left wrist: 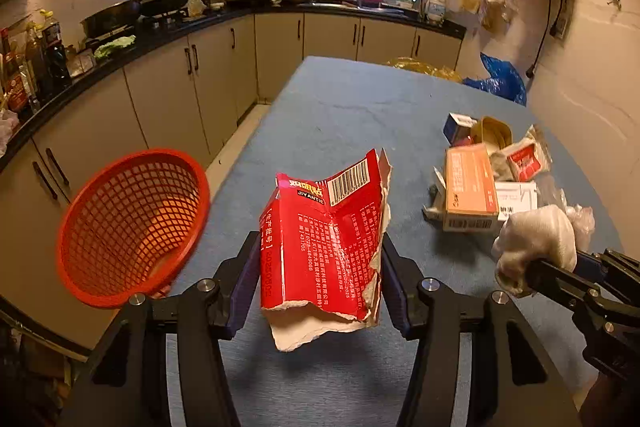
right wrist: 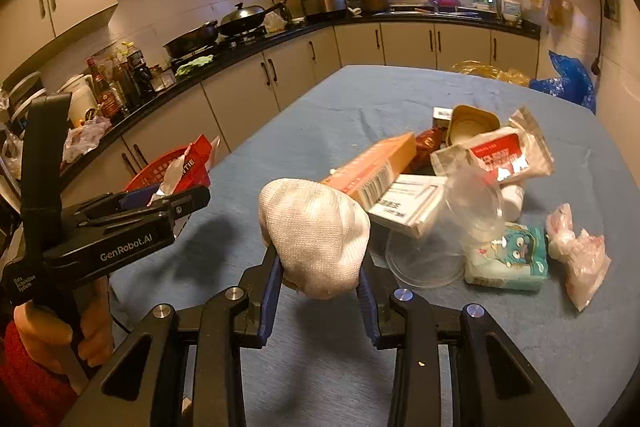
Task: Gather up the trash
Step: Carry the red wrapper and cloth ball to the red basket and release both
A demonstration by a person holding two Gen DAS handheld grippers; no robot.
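Left gripper point(left wrist: 320, 267) clamped on a torn red carton point(left wrist: 324, 247) — both blue pads pressed against its sides, barcode end up, ragged white edge hanging below the fingers, whole piece lifted clear of the blue table point(left wrist: 340, 115). Just left of that carton, off the table's edge, a red mesh basket point(left wrist: 132, 227), tilted with its mouth towards the camera, nothing visible inside from this view. Right of the carton and near it, the right gripper point(left wrist: 520, 275) pinching a crumpled white wad point(left wrist: 536, 239), held above the table surface. From the right wrist view: right gripper point(right wrist: 320, 283) closed around the same white wad point(right wrist: 316, 235), pads squeezing its lower part, the bulk bulging above the fingers. Behind the wad and to its right, the remaining trash heap on the table point(right wrist: 280, 131) — an orange-sided box point(right wrist: 376, 167) lying tilted on a white box point(right wrist: 408, 205), an open tin can point(right wrist: 472, 125) further back, a red-and-white sachet point(right wrist: 500, 155) beside the can, a clear plastic cup point(right wrist: 444, 239) on its side, a teal tissue pack point(right wrist: 508, 259) touching the cup, and a small knotted plastic bag point(right wrist: 576, 259) further right, apart from the pack. Left of the wad, the left gripper point(right wrist: 176, 195) seen side-on, gripped by a hand point(right wrist: 92, 327) with a red sleeve point(right wrist: 28, 379) below, the red carton point(right wrist: 192, 163) in its fingers in front of the red basket point(right wrist: 160, 169). Kitchen counter point(right wrist: 200, 75) with pans and bottles along the wall beyond the table's left side.
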